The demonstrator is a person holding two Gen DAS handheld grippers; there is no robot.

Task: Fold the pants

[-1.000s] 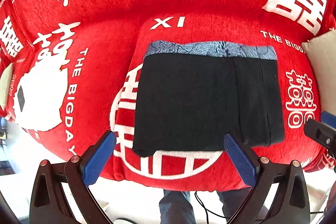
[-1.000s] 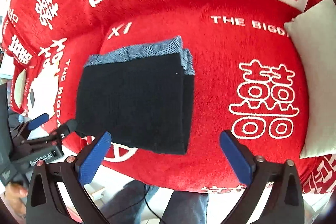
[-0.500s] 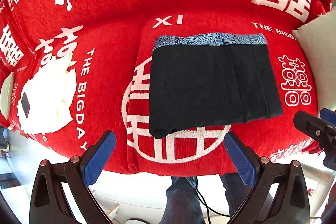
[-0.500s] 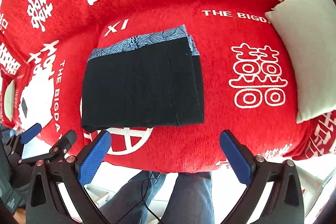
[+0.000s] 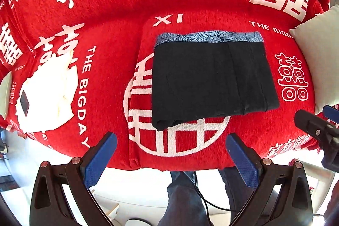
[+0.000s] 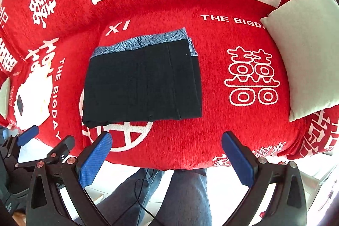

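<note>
The black pants point(image 5: 211, 79) lie folded into a flat rectangle on the red sofa seat point(image 5: 190, 145), their blue patterned waistband point(image 5: 209, 37) at the far edge. In the right wrist view the pants point(image 6: 142, 84) sit left of centre. My left gripper point(image 5: 169, 159) hangs open in front of the seat's front edge, nothing between its blue pads point(image 5: 98, 159). My right gripper point(image 6: 167, 158) is open too, empty, off the cushion's front edge. Neither touches the pants.
A pale cushion point(image 6: 307, 52) leans at the right end of the sofa. A white cloth with a dark object point(image 5: 44, 96) lies on the left seat. A person's legs in jeans point(image 6: 186, 196) stand in front of the sofa, with a thin cable.
Both grippers have drawn back from the sofa and away from the pants, which now look smaller and farther. The pants lie still, and both grippers stay open.
</note>
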